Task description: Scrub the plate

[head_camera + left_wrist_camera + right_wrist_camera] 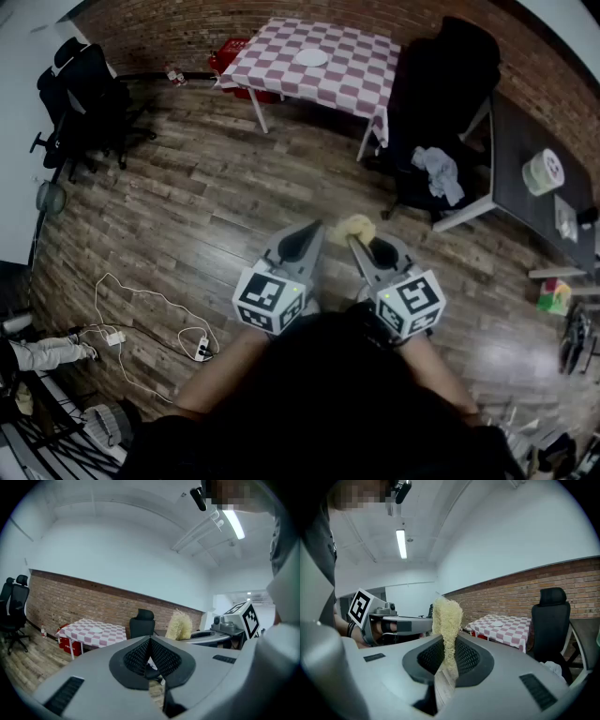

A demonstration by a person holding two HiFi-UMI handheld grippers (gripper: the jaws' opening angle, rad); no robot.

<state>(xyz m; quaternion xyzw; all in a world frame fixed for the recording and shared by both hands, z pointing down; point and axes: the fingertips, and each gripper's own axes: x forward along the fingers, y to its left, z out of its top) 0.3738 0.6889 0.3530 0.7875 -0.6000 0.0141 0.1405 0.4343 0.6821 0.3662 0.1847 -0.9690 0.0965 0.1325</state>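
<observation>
Right gripper view shows my right gripper [447, 641] with jaws clamped on a yellow fibrous scrubber [447, 616]. My left gripper [150, 641], just beside it, has its jaws together, empty. The plate [310, 57] lies well ahead of both jaws, on the checkered counter [352, 70].

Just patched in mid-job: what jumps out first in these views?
The right tongs clamp a pale yellow loofah scrubber, held out in front of the person. Far off by the brick wall stands a checked table with a white plate on it. The left tongs are shut and empty.
</observation>
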